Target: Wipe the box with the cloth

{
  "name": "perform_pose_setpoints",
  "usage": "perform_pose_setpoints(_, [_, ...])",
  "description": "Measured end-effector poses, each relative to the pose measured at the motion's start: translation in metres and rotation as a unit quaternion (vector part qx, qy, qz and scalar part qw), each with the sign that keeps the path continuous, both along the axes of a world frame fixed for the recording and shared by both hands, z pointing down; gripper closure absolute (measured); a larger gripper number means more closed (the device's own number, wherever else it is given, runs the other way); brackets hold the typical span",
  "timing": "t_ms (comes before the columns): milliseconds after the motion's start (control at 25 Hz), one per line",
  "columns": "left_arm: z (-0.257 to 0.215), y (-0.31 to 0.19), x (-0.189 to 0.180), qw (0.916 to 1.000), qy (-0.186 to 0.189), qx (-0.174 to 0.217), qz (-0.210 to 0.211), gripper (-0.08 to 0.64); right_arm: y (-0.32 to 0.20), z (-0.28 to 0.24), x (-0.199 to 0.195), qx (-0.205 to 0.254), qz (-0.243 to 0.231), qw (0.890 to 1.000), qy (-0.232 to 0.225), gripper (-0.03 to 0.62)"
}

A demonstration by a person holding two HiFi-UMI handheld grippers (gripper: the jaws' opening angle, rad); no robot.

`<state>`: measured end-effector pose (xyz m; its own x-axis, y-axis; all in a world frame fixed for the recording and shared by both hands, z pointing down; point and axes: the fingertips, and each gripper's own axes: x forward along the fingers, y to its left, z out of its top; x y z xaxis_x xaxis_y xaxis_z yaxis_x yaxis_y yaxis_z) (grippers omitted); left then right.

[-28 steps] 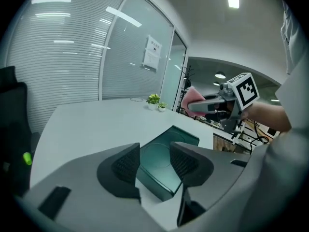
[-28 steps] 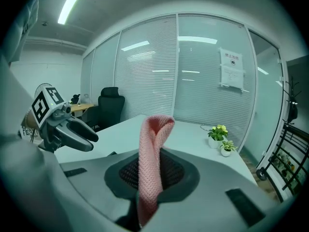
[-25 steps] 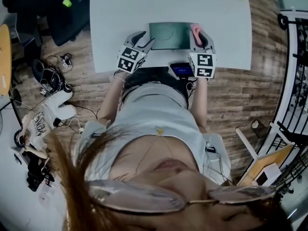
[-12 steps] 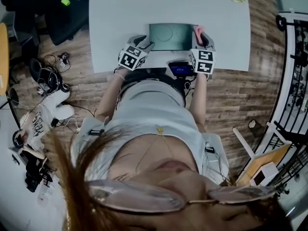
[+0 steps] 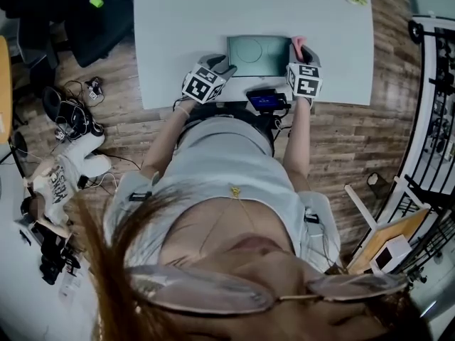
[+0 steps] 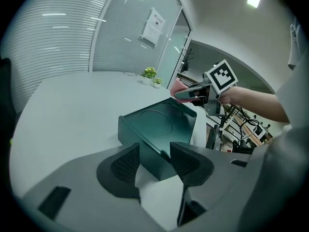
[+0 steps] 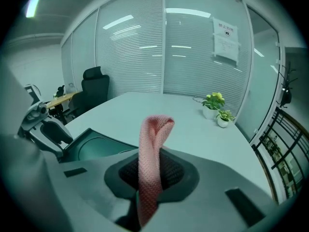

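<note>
left gripper [image 6: 155, 153] lower by box [image 5: 257, 54], cloth [image 7: 153, 149] lower

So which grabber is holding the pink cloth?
The right gripper: its jaws are shut on the pink knitted cloth. The left gripper is open, gripping nothing.

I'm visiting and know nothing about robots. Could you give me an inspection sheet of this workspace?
Surface: pale table, mostly bare.
Job's things: dark green box near the table's near edge; pink cloth pinched in the right gripper.
Clutter: two small potted plants at the far edge; small lit screen by the near edge.
Grippers: left gripper open, jaws apart at the box's near corner; right gripper shut on the cloth.
Cables: a tangle on the wooden floor.
Surroundings: office chair, glass wall with blinds, metal railing.
</note>
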<state>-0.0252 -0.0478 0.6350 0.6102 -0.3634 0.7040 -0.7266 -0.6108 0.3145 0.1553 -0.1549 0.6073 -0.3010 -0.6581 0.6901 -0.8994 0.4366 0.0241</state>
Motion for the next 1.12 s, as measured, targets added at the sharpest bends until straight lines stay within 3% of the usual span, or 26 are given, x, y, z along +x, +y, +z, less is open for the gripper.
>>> perform_pose_setpoints(600, [0.002, 0.001, 0.007, 0.9997, 0.022, -0.012, 0.007, 0.364, -0.006, 0.033, 0.001, -0.052, 0.017, 0.997, 0.051, 0.552])
perform_pose_setpoints(1120, [0.003, 0.002, 0.009, 0.9997, 0.013, -0.006, 0.019, 0.364, -0.004, 0.034, -0.011, -0.056, -0.018, 0.994, 0.089, 0.552])
